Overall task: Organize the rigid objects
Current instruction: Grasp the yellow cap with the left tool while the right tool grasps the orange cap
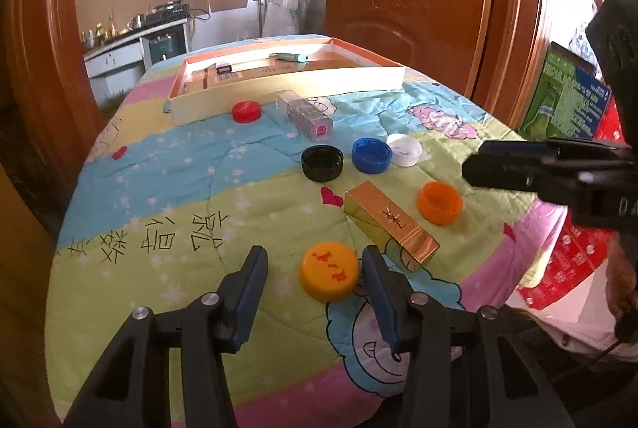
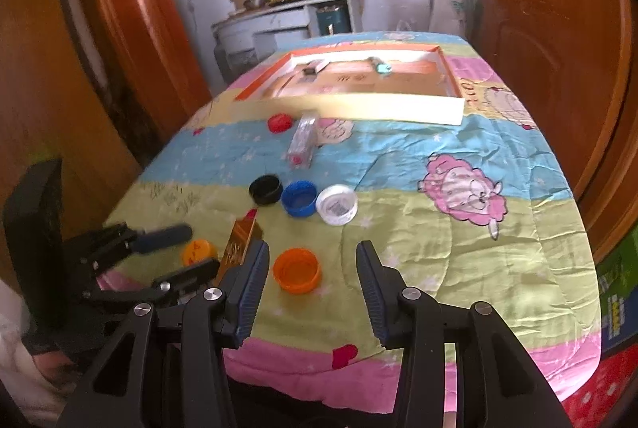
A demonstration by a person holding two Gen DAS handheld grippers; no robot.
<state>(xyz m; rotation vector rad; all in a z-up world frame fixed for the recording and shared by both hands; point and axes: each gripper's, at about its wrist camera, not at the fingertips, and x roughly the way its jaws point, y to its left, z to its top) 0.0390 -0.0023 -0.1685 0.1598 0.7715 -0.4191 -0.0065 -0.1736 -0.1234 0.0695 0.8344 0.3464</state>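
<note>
Both my hand-held grippers hang open over caps, and a bad close could knock things away.

Left wrist view: my left hand-held gripper (image 1: 315, 272) tips down toward the quilt (image 1: 159, 188), released, holding nothing. The yellow cap (image 1: 330, 275) sits between its fingers, nearer the right one, so I think that finger may push the cap into the gold box (image 1: 392, 224) just beside it.
Right wrist view: my right hand-held gripper (image 2: 311, 268) also tips down, released. The orange cap (image 2: 297, 270) lies between its fingers, close to the left one, which may bump the gold box. The tray (image 2: 351, 111) waits far off.
</note>
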